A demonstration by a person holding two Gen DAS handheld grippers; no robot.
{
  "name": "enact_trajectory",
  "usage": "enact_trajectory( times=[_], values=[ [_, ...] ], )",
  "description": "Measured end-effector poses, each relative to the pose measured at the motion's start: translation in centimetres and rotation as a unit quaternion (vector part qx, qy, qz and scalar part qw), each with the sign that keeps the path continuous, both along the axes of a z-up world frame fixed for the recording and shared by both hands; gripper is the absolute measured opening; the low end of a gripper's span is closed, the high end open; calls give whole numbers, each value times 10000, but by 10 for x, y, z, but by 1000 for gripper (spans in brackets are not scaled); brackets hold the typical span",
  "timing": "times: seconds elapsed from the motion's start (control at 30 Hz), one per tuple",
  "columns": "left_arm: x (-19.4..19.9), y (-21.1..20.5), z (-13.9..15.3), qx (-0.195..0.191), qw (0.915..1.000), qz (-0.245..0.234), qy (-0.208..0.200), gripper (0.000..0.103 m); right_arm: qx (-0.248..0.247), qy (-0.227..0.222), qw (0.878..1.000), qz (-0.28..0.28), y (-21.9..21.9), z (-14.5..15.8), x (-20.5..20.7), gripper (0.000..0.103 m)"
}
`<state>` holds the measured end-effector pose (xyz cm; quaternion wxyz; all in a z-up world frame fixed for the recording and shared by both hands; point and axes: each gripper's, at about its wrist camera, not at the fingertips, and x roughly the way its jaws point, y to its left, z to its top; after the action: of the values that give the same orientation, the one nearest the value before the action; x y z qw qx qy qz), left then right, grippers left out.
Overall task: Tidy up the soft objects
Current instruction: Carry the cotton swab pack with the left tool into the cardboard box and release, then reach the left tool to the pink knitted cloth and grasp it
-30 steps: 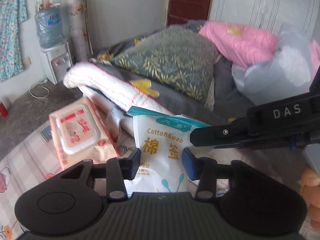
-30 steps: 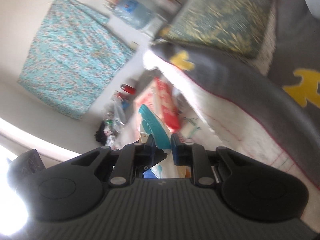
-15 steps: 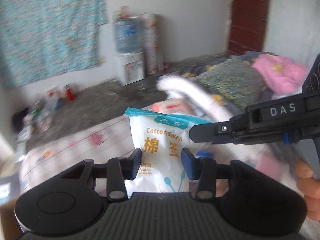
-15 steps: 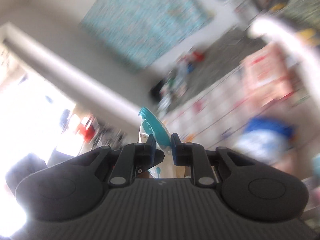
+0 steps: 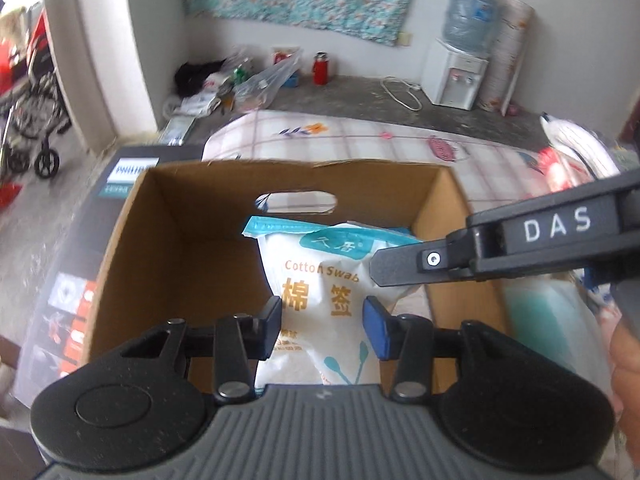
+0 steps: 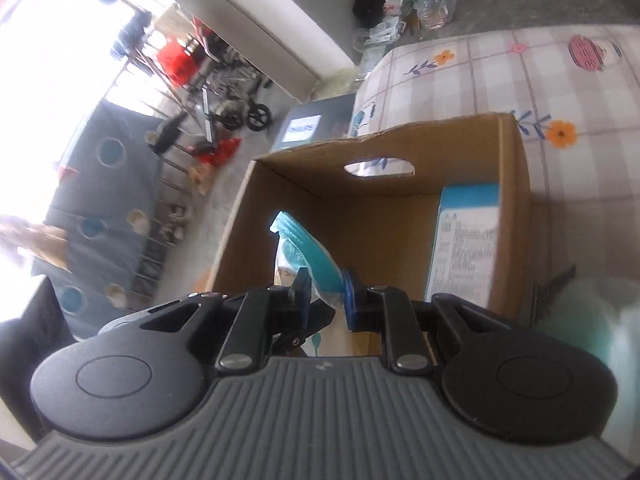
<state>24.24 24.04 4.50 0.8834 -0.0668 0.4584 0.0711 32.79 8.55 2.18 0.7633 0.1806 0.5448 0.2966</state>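
Note:
A white cotton swab bag (image 5: 320,280) with a teal top strip hangs over an open cardboard box (image 5: 180,208). My left gripper (image 5: 324,320) is shut on the bag's lower part, one pad pressing each side. From the right, the black finger of my right gripper (image 5: 396,268) pinches the bag's top corner. In the right wrist view my right gripper (image 6: 325,292) is shut on the teal edge of the bag (image 6: 296,248), above the box (image 6: 360,208). A blue and white packet (image 6: 468,240) leans on the box's right inner wall.
The box stands beside a bed with a checked floral sheet (image 5: 360,140). A dark printed carton (image 5: 132,172) lies to the box's left. A pale green pack (image 5: 540,320) sits right of the box. Floor clutter (image 5: 260,80) and a water dispenser (image 5: 456,76) line the far wall.
Both grippers have swung the bag away from the pillows and wipes on the bed to above the open cardboard box. Their hold on the bag is the same.

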Motion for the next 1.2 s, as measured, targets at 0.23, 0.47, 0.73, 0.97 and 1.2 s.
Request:
enact_trajectory(
  times=[0.23,0.47,0.73,0.97,1.2],
  values=[
    [24,28,-51,-68,9990,383,234,53,-1089,-379,9933,-104,30,-48,49,15],
    [4,23,-27,198,9991,148,-340,41,-403,-785,9959,-183,-5,-14,35,17],
    [42,13,-69,161,9979,174,598,15,-13,-1007,9944,-309,-61,20,-2,17],
    [35,19,-59,-254,9985,63,482,16,13,-978,9943,-429,-93,24,-13,17],
    [35,53,-40,-215,9951,963,71,35,193,-940,9936,-598,-112,26,-25,17]
  ],
)
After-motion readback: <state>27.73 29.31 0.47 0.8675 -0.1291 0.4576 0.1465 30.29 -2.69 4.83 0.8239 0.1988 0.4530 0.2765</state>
